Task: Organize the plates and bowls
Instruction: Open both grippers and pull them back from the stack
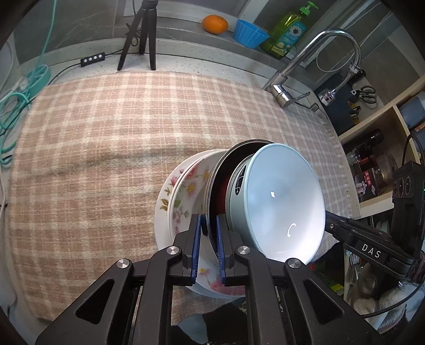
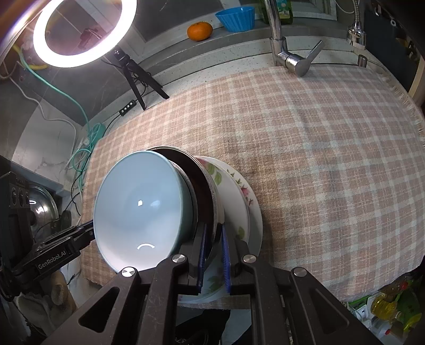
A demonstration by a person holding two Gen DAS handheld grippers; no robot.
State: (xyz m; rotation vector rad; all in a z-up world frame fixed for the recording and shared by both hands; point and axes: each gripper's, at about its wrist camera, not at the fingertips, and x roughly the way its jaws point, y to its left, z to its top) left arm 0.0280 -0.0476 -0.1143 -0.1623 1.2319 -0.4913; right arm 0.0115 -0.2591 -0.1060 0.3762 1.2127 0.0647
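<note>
A stack of 4 dishes sits at the near edge of the worktop, which is covered by a pink-and-cream checked cloth. The left gripper is closed to a narrow gap on the rim of the dark bowl, its blue pads pressing either side of that rim. The right gripper is likewise nearly shut on the same dark bowl from the opposite side. Nested inside the dark bowl is a light blue bowl, white within and showing glints of lamp light. Under the dark bowl lie 2 floral plates, the upper floral plate resting in the wider lower floral plate. At the back of the worktop stand a black tripod, a chrome tap, an orange, a blue cup and a green soap bottle. A lit ring light glows in the right wrist view.
</note>
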